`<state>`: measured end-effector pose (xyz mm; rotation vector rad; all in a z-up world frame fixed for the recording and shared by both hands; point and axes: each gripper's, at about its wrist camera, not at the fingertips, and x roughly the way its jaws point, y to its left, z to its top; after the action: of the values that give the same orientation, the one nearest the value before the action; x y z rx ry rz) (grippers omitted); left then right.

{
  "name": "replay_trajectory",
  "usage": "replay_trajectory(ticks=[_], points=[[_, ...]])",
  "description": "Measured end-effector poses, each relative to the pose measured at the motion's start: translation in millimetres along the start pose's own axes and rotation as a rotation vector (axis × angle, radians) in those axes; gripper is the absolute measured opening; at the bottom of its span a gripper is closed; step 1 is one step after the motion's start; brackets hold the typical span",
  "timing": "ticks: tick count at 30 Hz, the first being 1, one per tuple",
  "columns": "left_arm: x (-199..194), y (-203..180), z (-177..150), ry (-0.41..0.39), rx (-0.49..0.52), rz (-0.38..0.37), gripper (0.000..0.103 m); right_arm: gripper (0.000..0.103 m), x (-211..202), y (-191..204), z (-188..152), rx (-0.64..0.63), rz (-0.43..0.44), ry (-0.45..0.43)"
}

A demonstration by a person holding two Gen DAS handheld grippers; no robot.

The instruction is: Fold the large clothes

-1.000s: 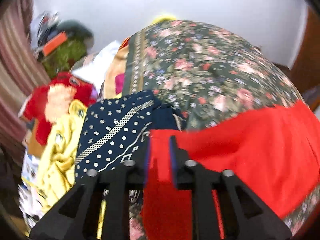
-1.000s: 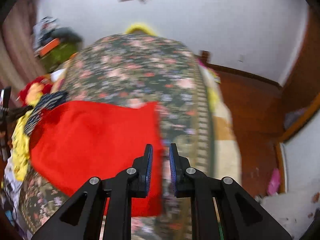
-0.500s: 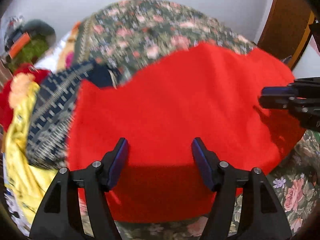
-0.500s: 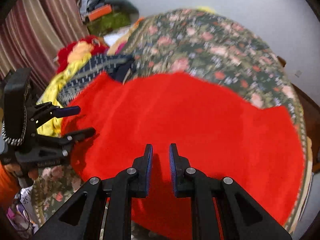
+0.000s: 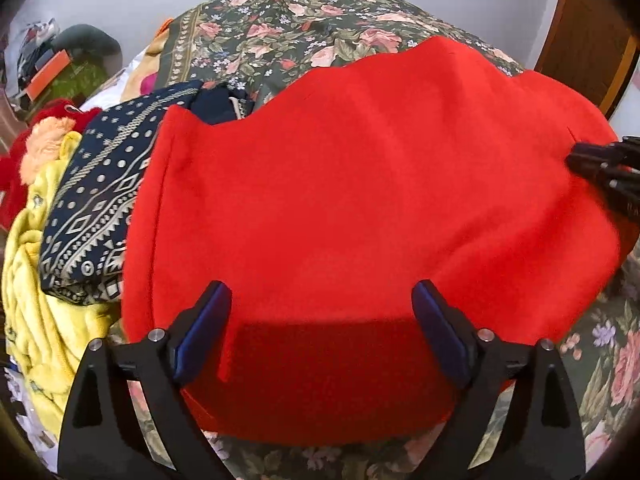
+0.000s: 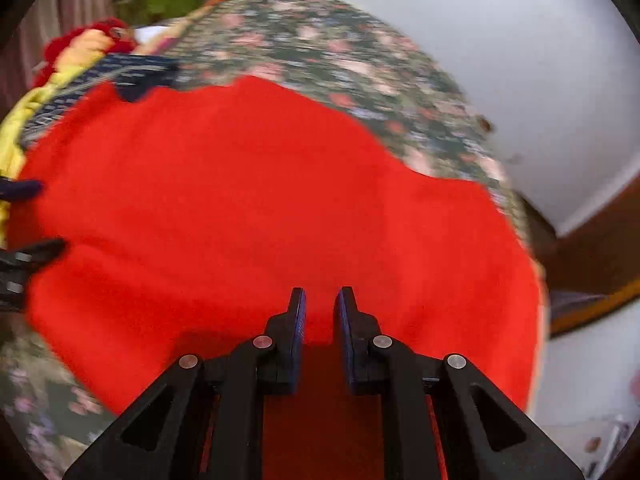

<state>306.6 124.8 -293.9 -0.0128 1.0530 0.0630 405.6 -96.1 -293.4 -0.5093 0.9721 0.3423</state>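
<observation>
A large red cloth (image 5: 360, 200) lies spread flat on a bed with a floral cover (image 5: 304, 20). It also fills the right wrist view (image 6: 260, 208). My left gripper (image 5: 322, 300) is wide open above the cloth's near edge and holds nothing. My right gripper (image 6: 319, 300) hovers over the cloth's near edge with its jaws nearly together and a narrow gap between the pads; nothing is pinched in it. The right gripper's tips (image 5: 600, 160) show at the cloth's right edge in the left wrist view. The left gripper's fingers (image 6: 28, 220) show at the cloth's left edge in the right wrist view.
A navy patterned garment (image 5: 100, 200), a yellow garment (image 5: 36, 300) and a red fluffy item (image 5: 24, 152) are piled left of the red cloth. A white wall (image 6: 500, 40) stands behind the bed. A wooden door frame (image 5: 588, 32) is at the right.
Both grippers let go of the red cloth, which now lies flat on the bed. The left gripper went from shut to wide open. Both cameras swung over the cloth.
</observation>
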Motion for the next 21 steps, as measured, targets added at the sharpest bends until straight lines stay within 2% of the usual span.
replay_trajectory(ticks=[2,4,5,9,10,12,15,21], points=[[-1.6,3.5,-3.7,0.001,-0.002,0.003,0.094,0.012,3.1,-23.7,-10.1,0.055,0.062,0.025],[-3.4,9.5,-8.2,0.004,-0.027,0.002,0.098,0.012,3.6,-39.0,-18.2,0.085,0.063,0.032],[-3.7,12.2,-9.5,0.005,-0.041,0.0,0.099,0.012,3.2,-47.4,-22.1,0.105,0.101,0.029],[-6.9,22.0,-16.1,0.016,-0.107,-0.026,0.099,0.012,1.6,-70.0,-36.5,0.154,0.028,0.02],[-9.3,25.3,-18.5,0.018,-0.122,-0.027,0.099,0.012,2.1,-73.7,-37.5,0.162,0.033,0.02],[-12.3,31.0,-22.7,0.025,-0.129,0.004,0.099,0.012,1.8,-82.3,-45.0,0.175,0.057,0.021],[-15.5,46.9,-34.2,0.049,-0.152,0.055,0.099,0.012,1.6,-82.9,-51.6,0.151,0.046,0.012],[-38.4,100.1,-69.0,0.061,-0.343,0.063,0.098,0.012,-4.9,-84.8,-63.4,0.14,-0.002,0.014]])
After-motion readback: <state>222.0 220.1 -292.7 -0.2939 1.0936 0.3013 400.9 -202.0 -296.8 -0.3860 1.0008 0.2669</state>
